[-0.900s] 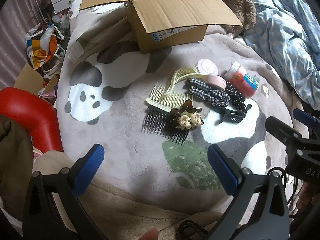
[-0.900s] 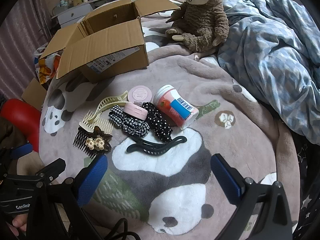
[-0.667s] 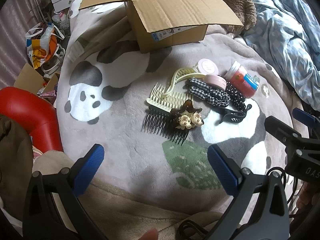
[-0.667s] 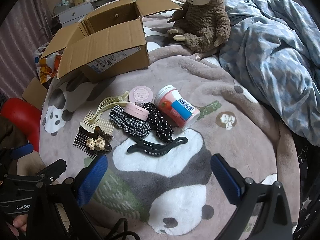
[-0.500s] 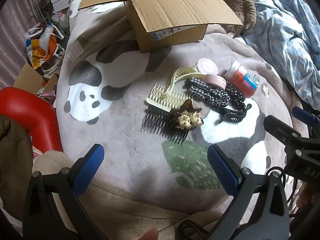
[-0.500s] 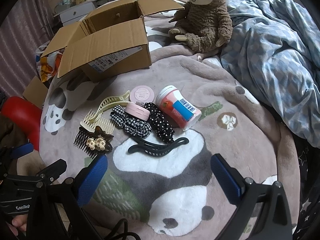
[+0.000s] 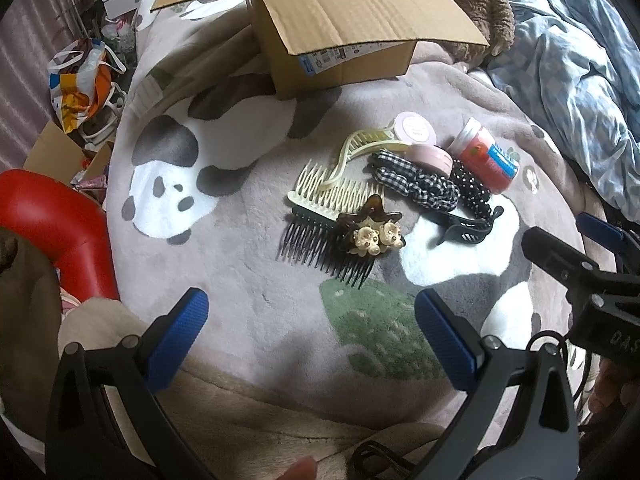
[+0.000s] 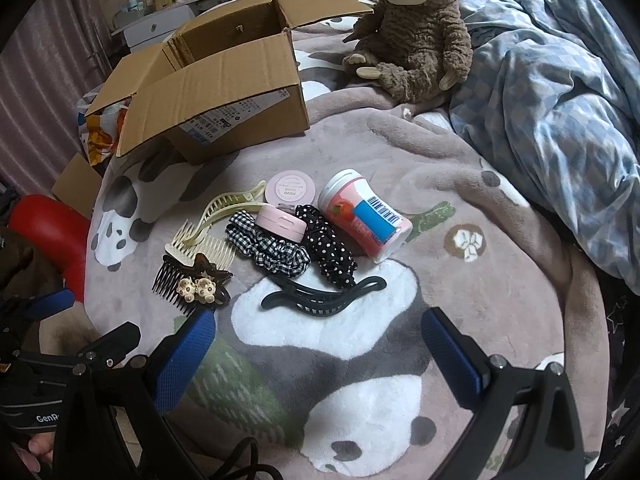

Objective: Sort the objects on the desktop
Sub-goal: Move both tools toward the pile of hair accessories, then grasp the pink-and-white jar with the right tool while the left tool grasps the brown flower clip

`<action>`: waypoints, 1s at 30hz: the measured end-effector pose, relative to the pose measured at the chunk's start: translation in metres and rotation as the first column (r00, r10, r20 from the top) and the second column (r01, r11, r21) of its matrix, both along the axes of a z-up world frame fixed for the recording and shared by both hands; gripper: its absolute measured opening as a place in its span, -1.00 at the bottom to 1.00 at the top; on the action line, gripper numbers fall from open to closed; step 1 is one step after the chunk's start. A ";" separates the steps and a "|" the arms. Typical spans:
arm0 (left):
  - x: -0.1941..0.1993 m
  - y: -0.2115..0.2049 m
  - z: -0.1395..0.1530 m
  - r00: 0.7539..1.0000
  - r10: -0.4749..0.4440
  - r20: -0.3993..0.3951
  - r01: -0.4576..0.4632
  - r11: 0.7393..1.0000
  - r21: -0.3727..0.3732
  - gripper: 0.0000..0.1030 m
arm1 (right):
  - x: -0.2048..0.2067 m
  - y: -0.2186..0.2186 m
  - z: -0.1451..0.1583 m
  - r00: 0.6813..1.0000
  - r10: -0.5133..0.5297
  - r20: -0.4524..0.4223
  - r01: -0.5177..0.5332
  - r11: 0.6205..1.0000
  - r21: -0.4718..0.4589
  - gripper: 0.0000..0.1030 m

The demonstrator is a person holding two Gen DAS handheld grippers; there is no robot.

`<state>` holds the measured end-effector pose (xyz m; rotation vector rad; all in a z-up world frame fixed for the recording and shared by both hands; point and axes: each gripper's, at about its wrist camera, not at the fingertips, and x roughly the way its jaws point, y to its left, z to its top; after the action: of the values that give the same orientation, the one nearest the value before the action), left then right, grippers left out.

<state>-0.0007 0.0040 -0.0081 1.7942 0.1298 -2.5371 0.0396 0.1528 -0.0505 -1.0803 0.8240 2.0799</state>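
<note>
Left wrist view, and the open cardboard box point(image 7: 340, 36) sits well beyond the jaws, flaps splayed outward; its inside is only partly visible and nothing can be made out in it. In the right wrist view the same box point(image 8: 224, 92) stands up and to the left of the jaws, with a printed label on its near wall, and again its contents can't be told.

Now the pile. The left gripper point(image 7: 312, 334) hangs over the panda blanket point(image 7: 224, 248) with jaws spread wide and nothing between them. Just ahead of them lies the dark comb point(image 7: 320, 248) with a brown star clip point(image 7: 370, 226) bearing two small cream bears resting on it. Touching it beyond is a cream comb point(image 7: 332, 196), and a cream claw clip point(image 7: 360, 148) curves across that. Ahead and to the right: a checked scrunchie point(image 7: 416, 184), a dotted scrunchie point(image 7: 472, 196), a black claw clip point(image 7: 468, 226), a flat pink case point(image 7: 430, 158), a round pink tin point(image 7: 414, 130), and a red-and-white jar point(image 7: 486, 156) lying on its side.

The right gripper point(image 8: 318, 352) is wide open too and empty. The black claw clip point(image 8: 324, 296) lies just ahead between its jaws, the jar point(image 8: 366, 216) farther on with a barcode label facing up. A plush sloth point(image 8: 416, 32) sits far ahead, beside a blue checked duvet point(image 8: 552, 112).
</note>
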 end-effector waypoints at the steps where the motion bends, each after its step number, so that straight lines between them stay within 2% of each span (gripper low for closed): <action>1: 0.000 0.000 -0.002 1.000 0.006 0.004 -0.006 1.000 0.003 1.00 | -0.001 0.001 -0.002 1.000 0.004 -0.001 -0.004 1.000 -0.004 1.00; 2: -0.001 0.000 -0.004 1.000 0.011 0.007 -0.011 1.000 0.005 1.00 | -0.001 0.003 -0.004 0.995 -0.096 0.011 0.096 0.995 -0.021 1.00; 3: -0.001 0.000 -0.005 1.000 0.015 0.010 -0.015 1.000 0.006 1.00 | -0.002 0.004 -0.005 0.994 -0.104 0.014 0.105 0.994 -0.024 1.00; 12: -0.012 0.009 -0.018 0.999 0.040 0.032 -0.041 0.999 0.023 1.00 | -0.003 0.018 -0.014 0.996 -0.071 0.047 0.069 0.997 0.035 1.00; 20: -0.026 0.021 -0.033 0.997 0.048 0.053 -0.050 0.998 0.039 1.00 | 0.005 0.039 -0.031 0.995 -0.063 0.083 0.059 0.997 0.052 0.98; 27: -0.038 0.029 -0.050 0.992 0.074 0.100 -0.081 0.994 0.073 1.00 | 0.003 0.060 -0.042 0.994 -0.038 0.103 0.029 0.996 0.090 0.98; 30: -0.042 0.033 -0.053 0.991 0.085 0.101 -0.091 0.994 0.062 1.00 | 0.000 0.067 -0.046 0.994 -0.026 0.107 0.015 0.994 0.107 0.98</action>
<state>-0.0429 0.0372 -0.0613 1.8873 0.2865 -2.4072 0.0396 0.2200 -0.0963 -1.1117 0.6617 2.0052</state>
